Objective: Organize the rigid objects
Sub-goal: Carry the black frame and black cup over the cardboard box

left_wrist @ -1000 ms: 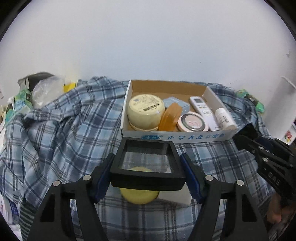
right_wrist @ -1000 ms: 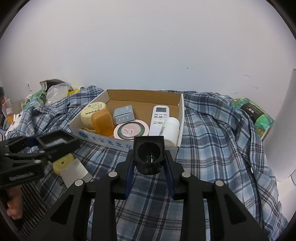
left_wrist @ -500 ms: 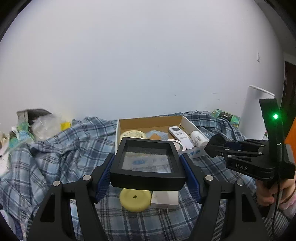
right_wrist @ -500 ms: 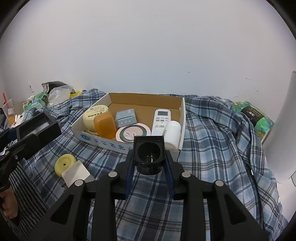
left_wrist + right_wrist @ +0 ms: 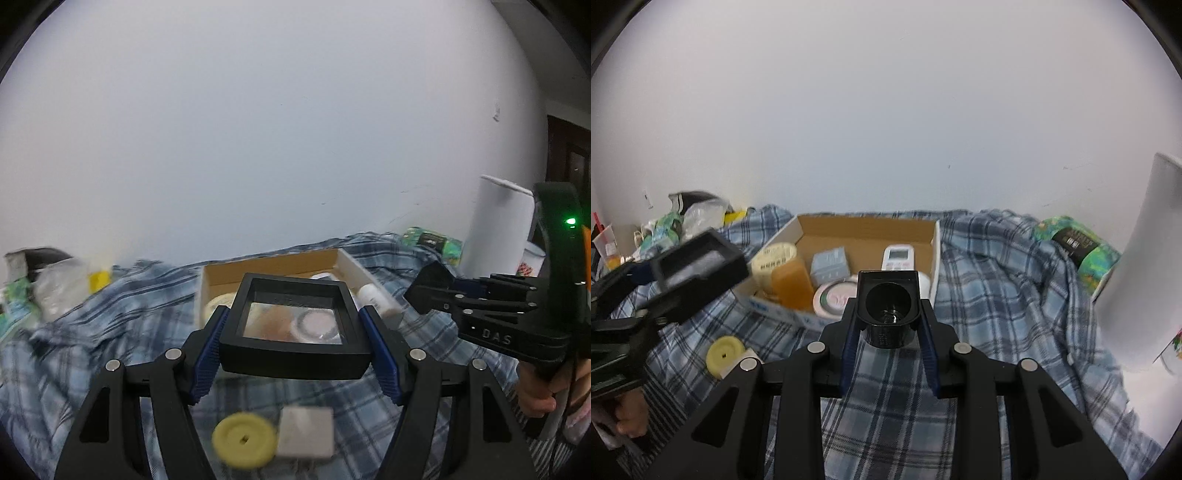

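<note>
The left gripper [image 5: 295, 332] is clamping a black square frame box [image 5: 295, 328] at lower centre, above a yellow disc [image 5: 244, 439]. The right gripper [image 5: 889, 317] is gripping a black cup-shaped holder [image 5: 888, 308] in mid-frame, before the cardboard box [image 5: 868, 227] on the plaid cloth [image 5: 997, 295].

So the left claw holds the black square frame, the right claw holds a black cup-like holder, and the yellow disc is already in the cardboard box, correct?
Not quite. The yellow disc is not in the cardboard box; it lies on the plaid cloth in front of it, as the right wrist view shows. The left claw does hold the black square frame, the right claw the black cup-like holder.
</note>
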Demonstrator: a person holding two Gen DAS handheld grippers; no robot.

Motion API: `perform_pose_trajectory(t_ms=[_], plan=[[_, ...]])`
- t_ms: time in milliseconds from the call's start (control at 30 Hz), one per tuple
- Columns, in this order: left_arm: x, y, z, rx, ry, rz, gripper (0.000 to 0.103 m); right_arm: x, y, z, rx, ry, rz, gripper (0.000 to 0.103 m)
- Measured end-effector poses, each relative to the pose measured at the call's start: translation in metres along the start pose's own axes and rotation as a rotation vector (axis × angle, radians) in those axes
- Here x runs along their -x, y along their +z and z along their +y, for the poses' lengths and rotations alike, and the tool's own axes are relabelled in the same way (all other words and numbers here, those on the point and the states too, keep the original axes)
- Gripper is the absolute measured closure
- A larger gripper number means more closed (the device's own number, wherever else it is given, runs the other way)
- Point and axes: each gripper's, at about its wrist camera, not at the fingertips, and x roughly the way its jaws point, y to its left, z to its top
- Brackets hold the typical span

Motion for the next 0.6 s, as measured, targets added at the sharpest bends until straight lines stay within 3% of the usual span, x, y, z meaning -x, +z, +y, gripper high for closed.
perform_pose_trajectory(t_ms=[33,200,367,600], plan=[[-0.008,0.005,-0.002,0.000,-0.030,0.008,0.031,0.002,0.004,-0.002,0.003,-0.007,-0.008,0.074],[-0.039,0.018,-0.009,0.008,-0.027,0.017,0.031,0.002,0.023,-0.011,0.019,-0.053,-0.032,0.074],[-0.075,0.023,-0.018,0.005,-0.068,0.078,0.031,-0.009,0.037,-0.022,0.012,-0.079,-0.032,0.074],[-0.111,0.019,-0.025,-0.010,-0.075,0.138,0.031,-0.025,0.033,-0.037,-0.027,-0.073,-0.013,0.074]])
